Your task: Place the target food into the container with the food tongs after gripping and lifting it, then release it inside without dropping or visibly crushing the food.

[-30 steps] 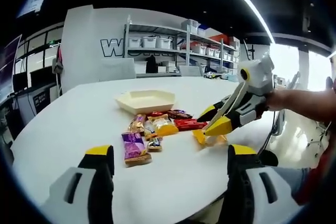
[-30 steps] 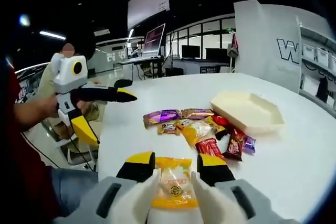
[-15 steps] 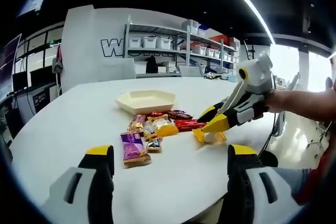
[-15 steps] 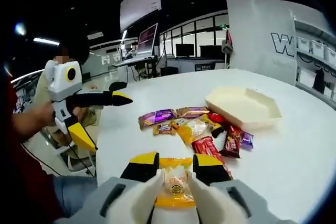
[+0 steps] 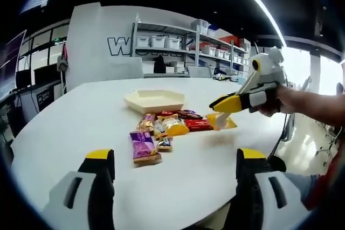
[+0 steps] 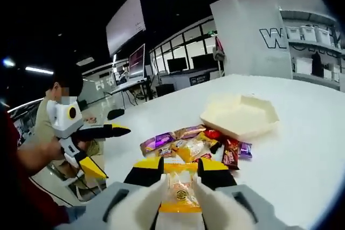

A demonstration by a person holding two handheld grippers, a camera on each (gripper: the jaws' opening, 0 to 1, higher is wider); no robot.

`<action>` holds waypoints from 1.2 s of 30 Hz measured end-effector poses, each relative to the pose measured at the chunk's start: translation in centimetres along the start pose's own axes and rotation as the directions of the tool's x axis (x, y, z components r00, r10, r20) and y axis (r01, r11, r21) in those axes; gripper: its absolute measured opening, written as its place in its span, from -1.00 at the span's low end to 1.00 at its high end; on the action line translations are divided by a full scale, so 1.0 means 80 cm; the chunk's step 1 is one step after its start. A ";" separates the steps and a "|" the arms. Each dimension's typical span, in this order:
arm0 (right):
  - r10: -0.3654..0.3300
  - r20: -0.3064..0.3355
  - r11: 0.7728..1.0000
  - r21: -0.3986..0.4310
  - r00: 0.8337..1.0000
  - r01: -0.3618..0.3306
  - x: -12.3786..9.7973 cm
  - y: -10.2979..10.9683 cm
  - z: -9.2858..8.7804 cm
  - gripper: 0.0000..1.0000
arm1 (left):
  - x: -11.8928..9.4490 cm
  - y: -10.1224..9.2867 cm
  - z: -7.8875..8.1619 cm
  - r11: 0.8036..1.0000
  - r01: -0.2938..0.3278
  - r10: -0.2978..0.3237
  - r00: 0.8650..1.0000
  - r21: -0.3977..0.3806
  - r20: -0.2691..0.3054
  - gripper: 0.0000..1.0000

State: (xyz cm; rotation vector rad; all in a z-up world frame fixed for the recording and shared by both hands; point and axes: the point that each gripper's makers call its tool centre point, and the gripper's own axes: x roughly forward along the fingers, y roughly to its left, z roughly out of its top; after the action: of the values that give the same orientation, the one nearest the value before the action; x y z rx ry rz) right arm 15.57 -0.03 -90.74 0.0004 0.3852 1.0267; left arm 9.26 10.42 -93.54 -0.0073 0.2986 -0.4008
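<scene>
In the left gripper view, the left gripper (image 5: 171, 173) hangs over the near edge of the white table (image 5: 81, 117) with its jaws spread wide and nothing between them. Beyond lie a purple snack packet (image 5: 143, 147), a pile of wrapped snacks (image 5: 175, 122) and, behind them, the cream hexagonal tray (image 5: 154, 100). To the right, the right gripper (image 5: 233, 102) holds a yellow wrapped pastry (image 5: 221, 122) above the table (clear of the surface, beside the pile).

In the right gripper view, the right gripper (image 6: 179, 165) is clamped narrowly on the yellow wrapped pastry (image 6: 179, 188). Ahead sit the snack pile (image 6: 197, 144) and the cream tray (image 6: 241, 117). At left, a hand holds the left gripper (image 6: 110, 149), jaws apart
</scene>
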 end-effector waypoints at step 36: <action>-0.115 0.140 0.993 -0.012 0.983 0.118 0.023 -0.056 0.116 -0.60 | -0.002 0.011 -0.011 1.000 0.004 -0.005 1.000 -0.013 -0.010 0.98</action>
State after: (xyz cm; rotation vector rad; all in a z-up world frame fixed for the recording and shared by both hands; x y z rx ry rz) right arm 23.05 0.78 -83.46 0.0308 0.2450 0.9090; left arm 9.20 11.32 -94.40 -0.0190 0.3107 -0.4034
